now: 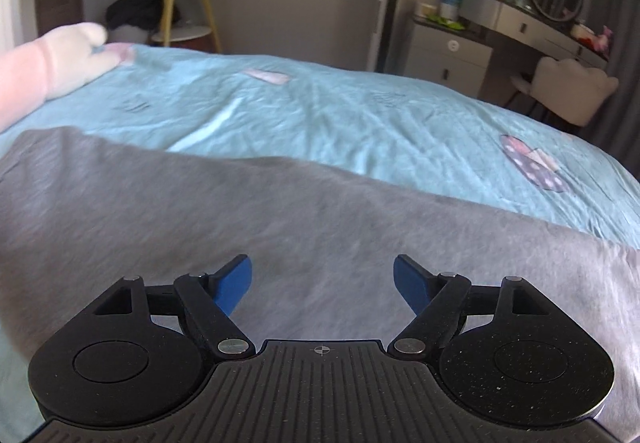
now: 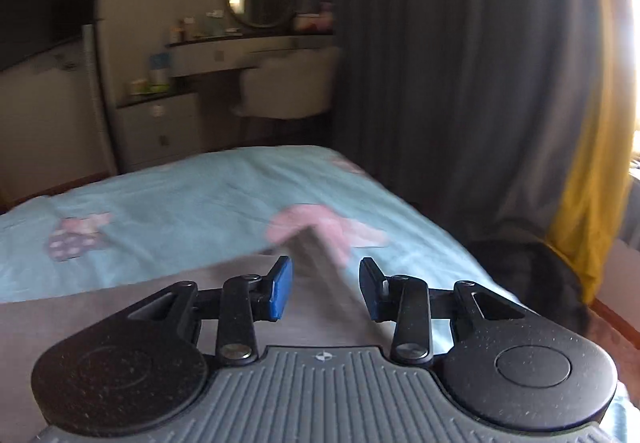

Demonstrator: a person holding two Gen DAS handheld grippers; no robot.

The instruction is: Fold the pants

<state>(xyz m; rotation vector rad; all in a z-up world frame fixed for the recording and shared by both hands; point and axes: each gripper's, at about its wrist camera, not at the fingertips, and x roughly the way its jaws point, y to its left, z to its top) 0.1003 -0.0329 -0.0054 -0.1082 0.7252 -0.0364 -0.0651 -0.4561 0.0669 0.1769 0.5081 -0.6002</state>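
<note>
Your left claw [image 1: 322, 279] gapes wide over the gray pants [image 1: 200, 211]; your right claw [image 2: 325, 289], half open, maybe straddles a blurry fold on the bed [image 2: 192, 195].

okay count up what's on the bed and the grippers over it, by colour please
Grey: 1, the pants
Light blue: 1, the bedspread
Pale pink: 1, a plush toy at the bed's edge
Black with blue pads: 2, the left gripper and the right gripper, both open with nothing gripped
Total: 5
</note>
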